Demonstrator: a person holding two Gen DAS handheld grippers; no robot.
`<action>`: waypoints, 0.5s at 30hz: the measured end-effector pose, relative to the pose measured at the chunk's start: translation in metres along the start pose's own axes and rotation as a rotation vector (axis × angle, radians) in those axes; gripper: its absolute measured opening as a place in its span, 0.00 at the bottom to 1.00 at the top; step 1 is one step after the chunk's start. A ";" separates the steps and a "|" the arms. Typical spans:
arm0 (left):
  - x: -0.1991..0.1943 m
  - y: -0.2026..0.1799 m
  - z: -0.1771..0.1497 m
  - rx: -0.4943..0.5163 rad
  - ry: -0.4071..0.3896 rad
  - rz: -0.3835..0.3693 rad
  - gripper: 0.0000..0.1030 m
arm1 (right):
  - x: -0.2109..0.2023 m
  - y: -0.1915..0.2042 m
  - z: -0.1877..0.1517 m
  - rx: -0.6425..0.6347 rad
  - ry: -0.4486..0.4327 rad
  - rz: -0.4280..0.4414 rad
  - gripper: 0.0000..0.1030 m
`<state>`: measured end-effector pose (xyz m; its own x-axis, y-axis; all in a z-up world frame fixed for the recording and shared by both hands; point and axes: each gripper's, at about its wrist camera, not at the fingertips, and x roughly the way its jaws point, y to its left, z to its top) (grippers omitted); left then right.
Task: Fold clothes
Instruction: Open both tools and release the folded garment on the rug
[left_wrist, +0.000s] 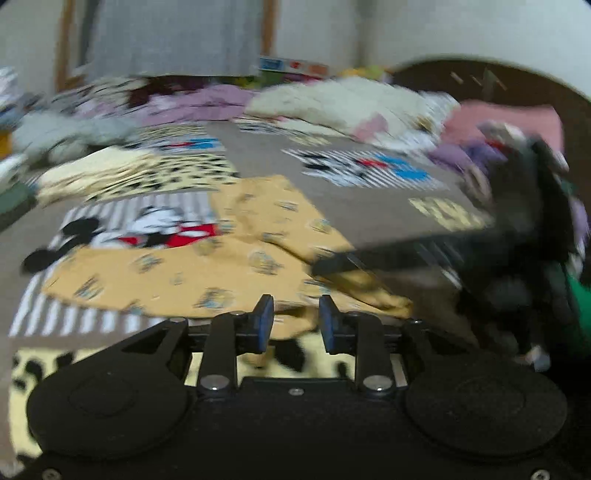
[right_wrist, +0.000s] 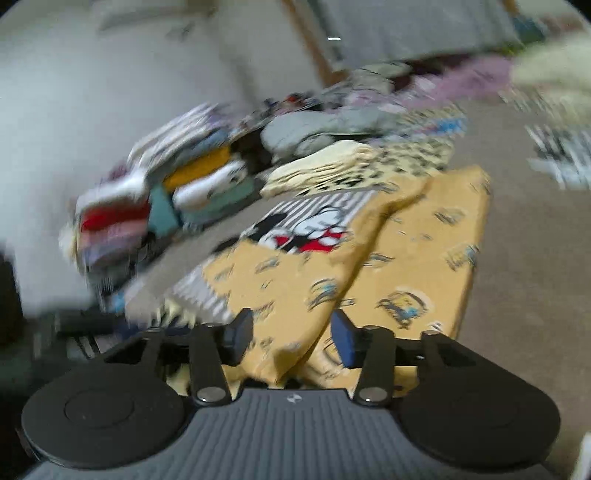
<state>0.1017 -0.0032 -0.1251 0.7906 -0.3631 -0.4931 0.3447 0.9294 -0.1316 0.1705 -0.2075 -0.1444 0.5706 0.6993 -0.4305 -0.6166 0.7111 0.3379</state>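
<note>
Left wrist view, blurred: left claw open, blue pads apart with nothing between, low over the near edge of the yellow printed garment. Garment lies spread on a cartoon-print bedspread. Right claw reaches in from the right onto the garment's near right part; its grip cannot be read here. Loose clothes heap at far side.

Right wrist view: right claw open, garment bunched between its spread fingers. Folded stack far left
</note>
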 end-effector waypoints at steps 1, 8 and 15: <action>-0.002 0.009 0.000 -0.050 -0.010 0.021 0.26 | 0.001 0.011 -0.002 -0.074 0.010 -0.019 0.57; -0.009 0.041 0.005 -0.283 -0.080 0.030 0.39 | 0.029 0.031 -0.012 -0.185 0.054 -0.119 0.45; -0.005 0.046 0.003 -0.332 -0.078 0.035 0.43 | 0.024 0.005 -0.007 -0.010 0.021 -0.083 0.11</action>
<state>0.1144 0.0410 -0.1262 0.8399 -0.3223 -0.4367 0.1431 0.9076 -0.3946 0.1774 -0.1880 -0.1594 0.6085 0.6366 -0.4738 -0.5733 0.7655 0.2921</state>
